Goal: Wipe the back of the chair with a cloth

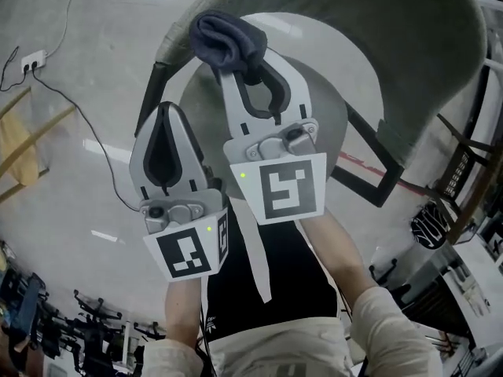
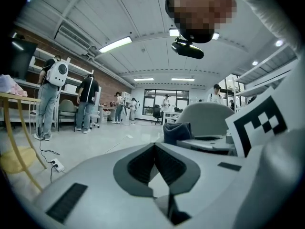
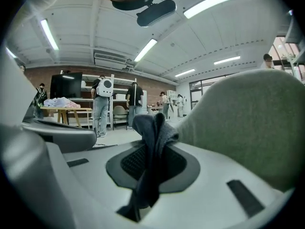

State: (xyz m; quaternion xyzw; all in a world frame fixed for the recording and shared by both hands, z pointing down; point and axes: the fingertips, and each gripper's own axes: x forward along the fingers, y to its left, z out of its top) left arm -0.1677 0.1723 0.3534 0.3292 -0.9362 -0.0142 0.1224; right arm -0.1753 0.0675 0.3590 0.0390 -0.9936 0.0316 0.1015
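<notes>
**Cloth of dark blue-grey fabric (image 1: 228, 39) pinched at the end of the curved grey-green upholstered chair back (image 1: 377, 45)**

Nearest to us, well short of the chair back, we see the person's bare forearms (image 1: 346, 261) reaching forward out of pale sleeves. Each carries a white cube with black square markers (image 1: 281, 187).

The left gripper (image 1: 167, 110) sits short of the chair back and off its left end. In its own view we find its dark ribbed pads pressed together at the tips, with nothing between them.

The right gripper (image 1: 245, 65) reaches further, up to the left end of the chair back. Its jaws pinch the cloth, which bunches above the tips and trails down between the pads. From the right gripper view, the bunched part lies right beside the upholstered edge. We cannot tell whether it actually touches.

Below the chair back we see a pale round seat (image 1: 322, 61) and black frame struts (image 1: 368, 181).

Left of the chair back, on the glossy grey floor (image 1: 78, 140), lies a white power strip (image 1: 33, 60) with a thin black cable.

Far beyond the chair back, the gripper views show several people standing by shelving along a brick wall (image 2: 47, 99). There is also a wooden table carrying a pink bundle (image 3: 62, 101).
</notes>
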